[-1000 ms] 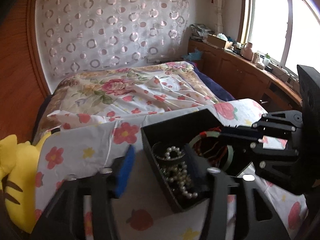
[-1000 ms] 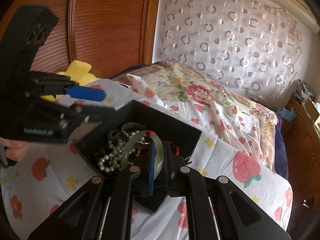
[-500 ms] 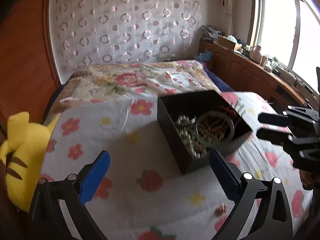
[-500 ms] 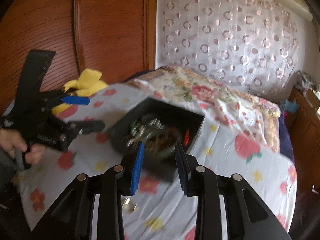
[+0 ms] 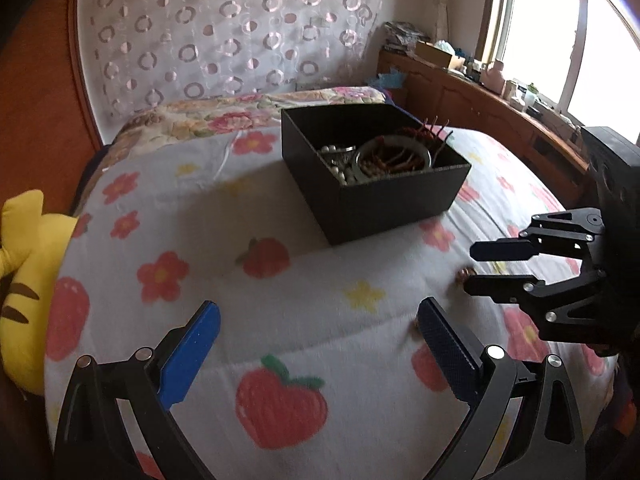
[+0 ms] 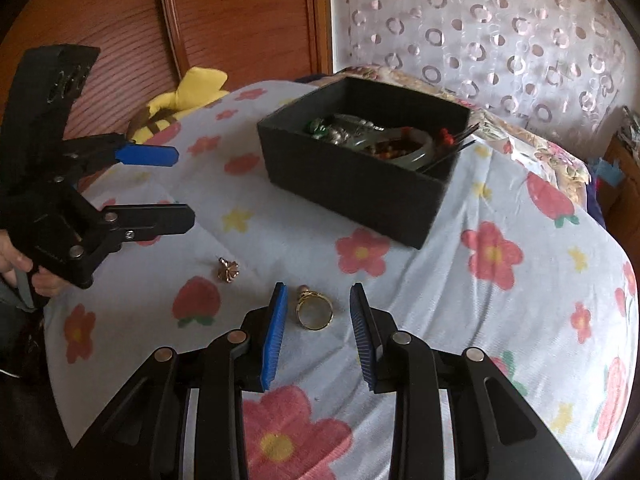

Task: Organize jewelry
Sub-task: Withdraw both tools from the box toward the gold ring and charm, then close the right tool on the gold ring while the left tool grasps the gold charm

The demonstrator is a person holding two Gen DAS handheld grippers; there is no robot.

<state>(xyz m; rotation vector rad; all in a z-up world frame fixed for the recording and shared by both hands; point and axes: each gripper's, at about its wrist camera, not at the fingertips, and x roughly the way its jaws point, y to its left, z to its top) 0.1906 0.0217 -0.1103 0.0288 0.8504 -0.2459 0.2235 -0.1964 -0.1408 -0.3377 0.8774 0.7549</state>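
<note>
Flower-and-strawberry-printed bedding [image 6: 520, 280] covers the bed that serves as my work surface; a circle-patterned curtain [image 6: 500, 20] hangs behind it and wood panelling [image 6: 240, 20] stands at the left.

Left to right in the right wrist view:

1. A yellow plush toy [image 6: 192, 88] lies at the far left edge of the bed.
2. My left gripper [image 6: 176, 188] hangs above the bedding, held in my hand [image 6: 20, 272]. Its jaws are spread wide, with nothing between them.
3. A small gold ornament [image 6: 228, 270] lies on the bedding, below and just right of the left gripper's lower finger, apart from it.
4. A gold ring [image 6: 314, 310] lies on the bedding between the blue pads of my right gripper [image 6: 320, 320]. The pads stand partly apart on either side of the ring and do not press on it.
5. A black box [image 6: 352, 184] sits farther back, well apart from the ring. It holds a green bangle [image 6: 416, 152], beads and other jewelry heaped together.

In the left wrist view, the left gripper [image 5: 316, 332] frames bare bedding, and the right gripper [image 5: 472, 268] enters from the right.
</note>
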